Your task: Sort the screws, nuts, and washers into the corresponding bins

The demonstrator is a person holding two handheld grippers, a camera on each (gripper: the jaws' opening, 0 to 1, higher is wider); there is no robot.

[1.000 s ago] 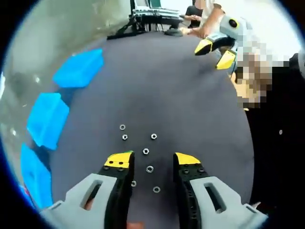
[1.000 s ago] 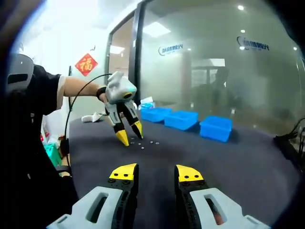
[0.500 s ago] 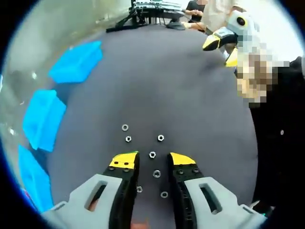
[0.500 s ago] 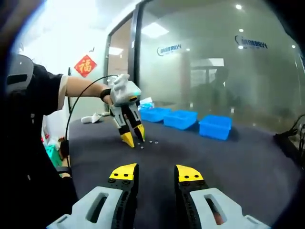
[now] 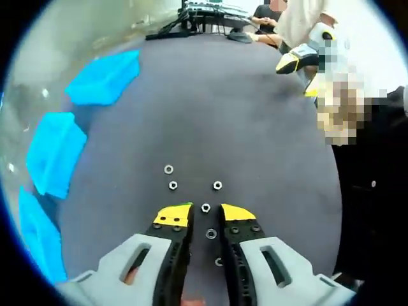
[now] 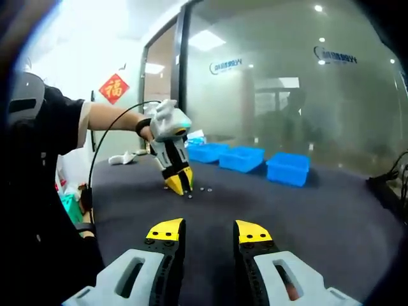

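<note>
Glass-walled office behind; dark grey desk (image 5: 242, 115) carrying everything.

Left gripper (image 5: 205, 214) is working low over the loose hardware near the desk's near edge. Its jaws are standing narrowly apart with a small nut (image 5: 211, 234) lying between them on the cloth; another nut (image 5: 206, 208) is sitting just at the tips. Not gripping anything that I can tell. Right gripper (image 6: 207, 231) is hovering well apart from the pile, jaws open and empty.

Risks, as I judge them:
- Closing now could catch the nut off-centre and flick it away, or pinch two pieces at once, since they are lying close together.
- Yellow tips dragging on the cloth could scatter the neighbours.
- Pieces are tiny and alike; nut and washer are hard to tell, so a wrong bin is likely.

Count, left gripper view: six small ring-shaped pieces, one partly hidden by a jaw. Three blue bins (image 5: 105, 78) along the desk's far left edge. No screws made out.
</note>
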